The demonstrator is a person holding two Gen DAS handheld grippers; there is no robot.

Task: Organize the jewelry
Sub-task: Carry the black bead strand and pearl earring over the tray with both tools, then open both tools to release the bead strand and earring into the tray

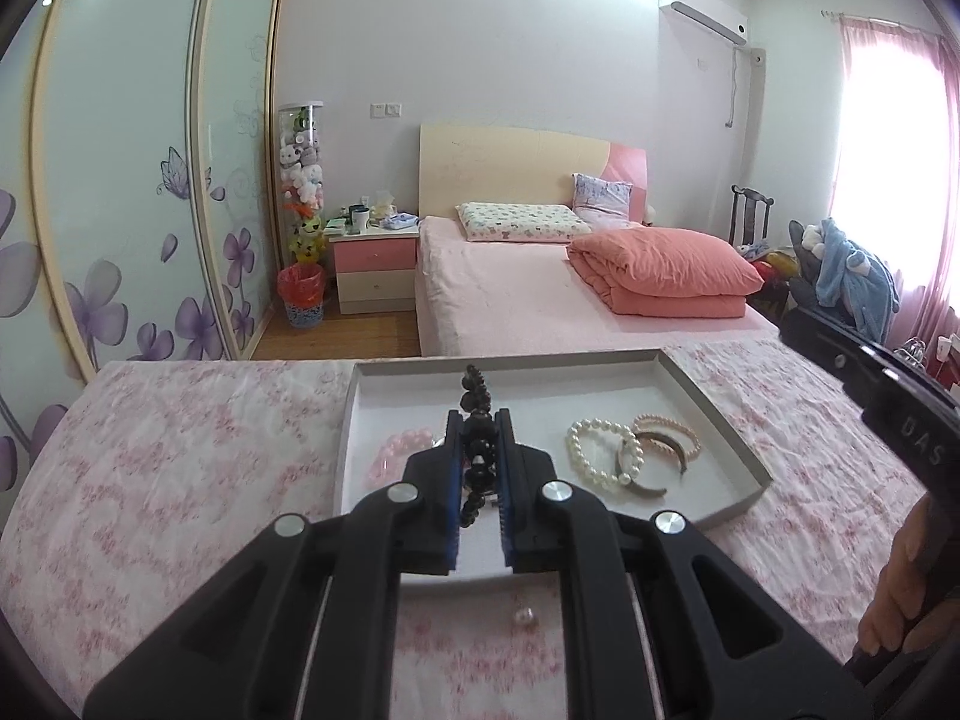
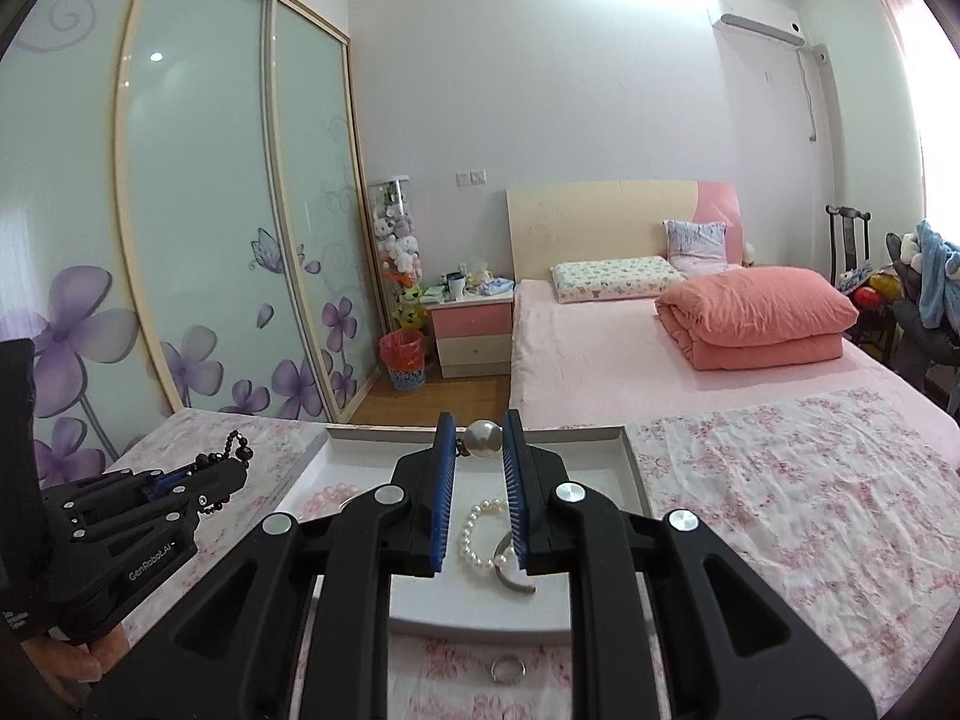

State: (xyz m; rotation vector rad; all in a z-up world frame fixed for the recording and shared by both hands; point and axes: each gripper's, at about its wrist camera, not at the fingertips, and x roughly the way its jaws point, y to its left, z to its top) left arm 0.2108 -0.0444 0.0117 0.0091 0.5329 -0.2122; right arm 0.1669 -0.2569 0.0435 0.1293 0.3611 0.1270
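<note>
My left gripper (image 1: 479,420) is shut on a string of dark beads (image 1: 477,450), held above the white tray (image 1: 714,402); the beads stick out past the tips and hang down behind them. In the tray lie a pink bead bracelet (image 1: 399,450), a white pearl bracelet (image 1: 600,459), a peach bracelet (image 1: 669,438) and a grey crescent piece (image 1: 651,483). My right gripper (image 2: 479,420) is shut on a large pearl pendant (image 2: 485,439) over the tray's far rim (image 2: 636,474). The left gripper (image 2: 240,468) with its dark beads (image 2: 241,449) shows at the left of the right wrist view.
The tray sits on a pink floral cloth (image 1: 180,480). A loose pearl (image 1: 524,617) and a silver ring (image 2: 508,669) lie on the cloth in front of the tray. Beyond are a pink bed (image 1: 540,300), a wardrobe and a nightstand. A hand (image 1: 900,588) holds the right gripper.
</note>
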